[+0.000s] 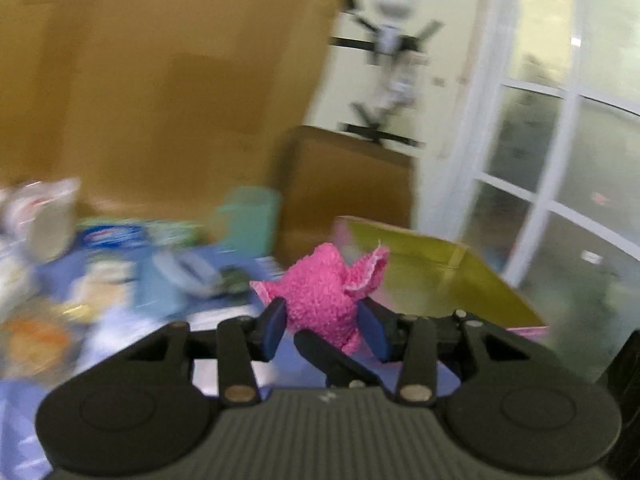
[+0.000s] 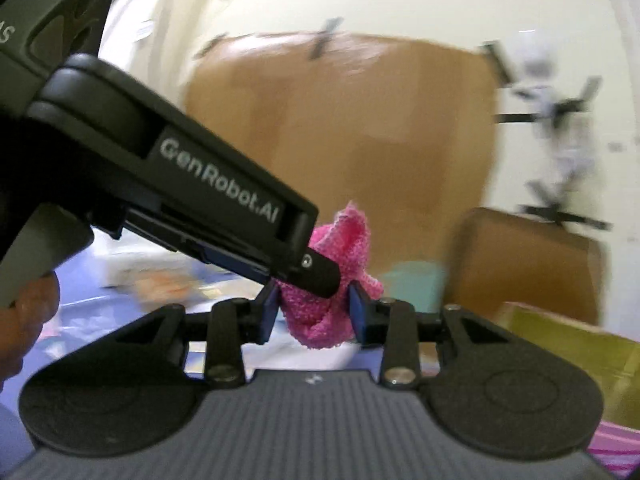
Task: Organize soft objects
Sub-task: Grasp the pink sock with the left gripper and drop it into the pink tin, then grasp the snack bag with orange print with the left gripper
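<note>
The left gripper [image 1: 322,326] was clamped on a pink cloth [image 1: 324,292], its blue pads [image 1: 276,326] pressing both sides of the bundle. A black fingertip entered from 6 o'clock and touched the cloth's lower edge. In the right wrist view, the right gripper [image 2: 313,314] likewise squeezed the cloth [image 2: 324,316] between its pads [image 2: 357,312]. The left gripper [image 2: 320,272] crossed in from 10 o'clock, its tip against the cloth. The cloth was held clear of the table by both tools, at frame centre in each view.

Beyond the cloth, an open yellow-green box [image 1: 440,276] stood at 3 o'clock. Blurred packages [image 1: 112,240] lay on the blue table [image 1: 288,356] at 9 o'clock. A teal container [image 1: 250,216] stood behind them. Cardboard sheets [image 1: 160,80] leaned against the wall [image 1: 344,88].
</note>
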